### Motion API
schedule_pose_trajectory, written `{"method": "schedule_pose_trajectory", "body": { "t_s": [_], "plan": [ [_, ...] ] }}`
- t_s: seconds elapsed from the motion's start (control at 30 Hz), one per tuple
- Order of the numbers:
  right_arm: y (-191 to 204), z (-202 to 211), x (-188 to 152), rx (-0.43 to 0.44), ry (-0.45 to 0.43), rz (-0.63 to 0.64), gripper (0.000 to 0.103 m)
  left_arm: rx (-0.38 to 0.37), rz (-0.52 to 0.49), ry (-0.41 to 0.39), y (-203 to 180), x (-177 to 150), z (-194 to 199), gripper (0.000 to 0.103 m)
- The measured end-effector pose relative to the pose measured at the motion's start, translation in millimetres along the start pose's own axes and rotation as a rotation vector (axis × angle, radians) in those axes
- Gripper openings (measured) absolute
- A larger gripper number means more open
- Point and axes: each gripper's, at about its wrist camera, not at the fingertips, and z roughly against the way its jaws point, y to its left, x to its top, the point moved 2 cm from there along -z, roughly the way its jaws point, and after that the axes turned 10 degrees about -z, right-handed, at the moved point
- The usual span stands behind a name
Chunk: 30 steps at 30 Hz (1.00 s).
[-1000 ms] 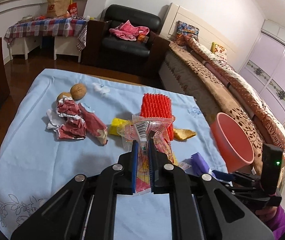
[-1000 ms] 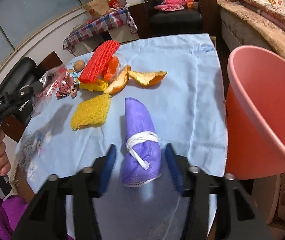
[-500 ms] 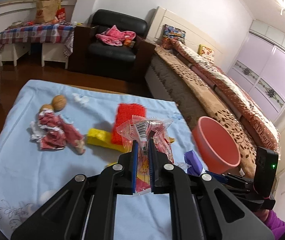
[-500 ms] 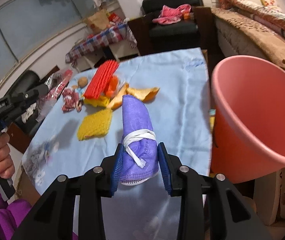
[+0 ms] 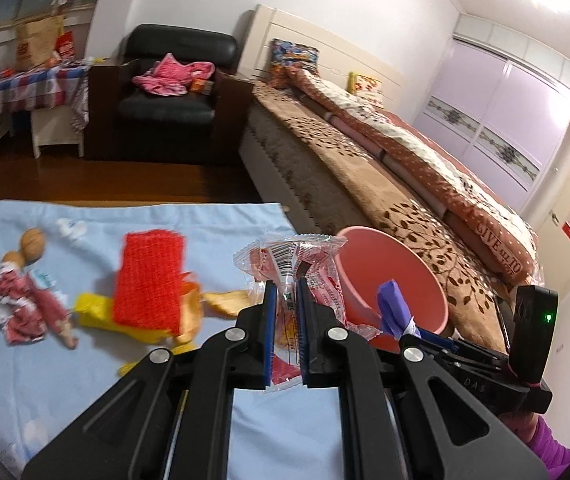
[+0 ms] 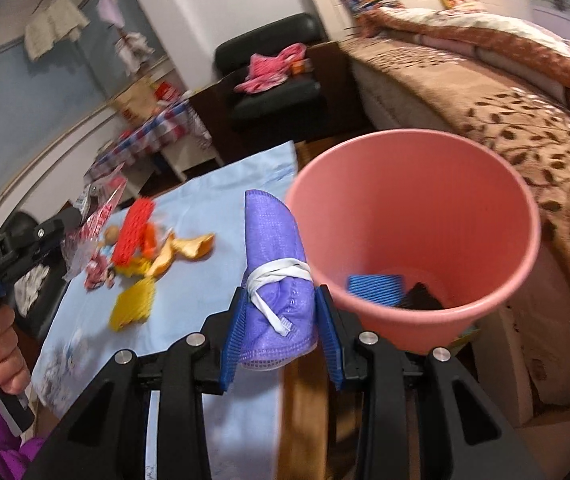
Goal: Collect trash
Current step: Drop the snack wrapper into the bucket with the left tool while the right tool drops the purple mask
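At lower centre of the left wrist view, the left gripper [image 5: 285, 300] has its fingers clamped on a crinkled snack wrapper [image 5: 291, 264], held above the blue-clothed counter [image 5: 65, 360]. Right gripper [image 6: 281, 320]: fingers clamped on a rolled purple mask [image 6: 275, 256], just left of the pink bin [image 6: 417, 184]. Remaining trash on the counter, mid-left: red mesh [image 5: 149, 276], orange peel [image 6: 189, 246], yellow mesh [image 6: 133, 304].

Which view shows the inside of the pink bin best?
The right wrist view: it looks down into the pink bin, showing a blue piece and something dark at the bottom. The left wrist view shows only the bin's rim and upper inner wall, partly hidden by the wrapper and the purple mask.
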Motion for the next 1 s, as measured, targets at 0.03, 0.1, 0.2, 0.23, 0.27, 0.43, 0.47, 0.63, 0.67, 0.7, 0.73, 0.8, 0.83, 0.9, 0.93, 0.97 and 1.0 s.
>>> {"method": "schedule_pose_trajectory", "body": {
  "t_s": [0.03,0.1,0.2,0.23,0.27,0.43,0.47,0.63,0.67,0.7,0.73,0.8,0.83,0.9,0.93,0.97,1.0],
  "plan": [
    [-4.0,1.9,2.3,-0.007,-0.010,-0.008,0.034,-0.010,-0.011,0.002,-5.9,2.0,-4.4,0.009],
    [-13.0,6.7,7.9,-0.023,-0.033,-0.028,0.034,-0.027,-0.029,0.005,-15.5,5.6,-12.2,0.009],
    [-23.9,11.0,14.4,-0.045,-0.057,-0.055,0.034,-0.056,-0.051,0.010,-31.0,10.2,-25.4,0.009],
    [-28.8,12.5,16.7,-0.054,-0.067,-0.067,0.034,-0.064,-0.056,0.011,-34.7,11.5,-28.6,0.009],
    [-32.8,13.8,18.5,-0.061,-0.075,-0.077,0.034,-0.075,-0.064,0.012,-40.4,13.3,-33.6,0.009],
    [-52.1,15.4,27.5,-0.095,-0.098,-0.125,0.034,-0.126,-0.081,0.035,-64.4,20.1,-59.2,0.009],
    [-54.5,15.4,28.5,-0.103,-0.101,-0.128,0.034,-0.134,-0.090,0.040,-69.7,21.4,-65.5,0.009],
    [-66.7,13.1,31.0,-0.134,-0.106,-0.153,0.034,-0.166,-0.100,0.076,-88.7,22.3,-95.6,0.009],
    [-69.4,12.8,31.4,-0.139,-0.106,-0.160,0.034,-0.171,-0.094,0.086,-91.3,22.6,-102.4,0.009],
    [-71.5,12.5,31.4,-0.144,-0.107,-0.165,0.034,-0.178,-0.091,0.098,-93.8,22.3,-108.8,0.009],
    [-73.0,12.5,31.9,-0.149,-0.107,-0.168,0.034,-0.185,-0.090,0.106,-95.8,21.9,-112.7,0.009],
    [-76.4,12.5,32.5,-0.157,-0.110,-0.174,0.034,-0.190,-0.096,0.122,-101.4,20.9,-122.9,0.009],
    [-78.6,13.2,32.5,-0.160,-0.112,-0.178,0.034,-0.191,-0.102,0.128,-104.4,20.1,-127.0,0.009],
    [-80.9,13.5,33.2,-0.165,-0.115,-0.181,0.035,-0.192,-0.106,0.137,-108.4,19.6,-133.2,0.009],
    [-81.9,13.6,33.6,-0.168,-0.116,-0.181,0.035,-0.192,-0.106,0.138,-110.1,19.3,-135.3,0.009],
    [-82.6,13.2,34.1,-0.170,-0.117,-0.181,0.035,-0.189,-0.108,0.138,-111.6,19.2,-138.1,0.009],
    [-83.3,12.9,34.2,-0.172,-0.117,-0.182,0.035,-0.185,-0.111,0.140,-113.1,19.3,-140.9,0.009]
  ]
}}
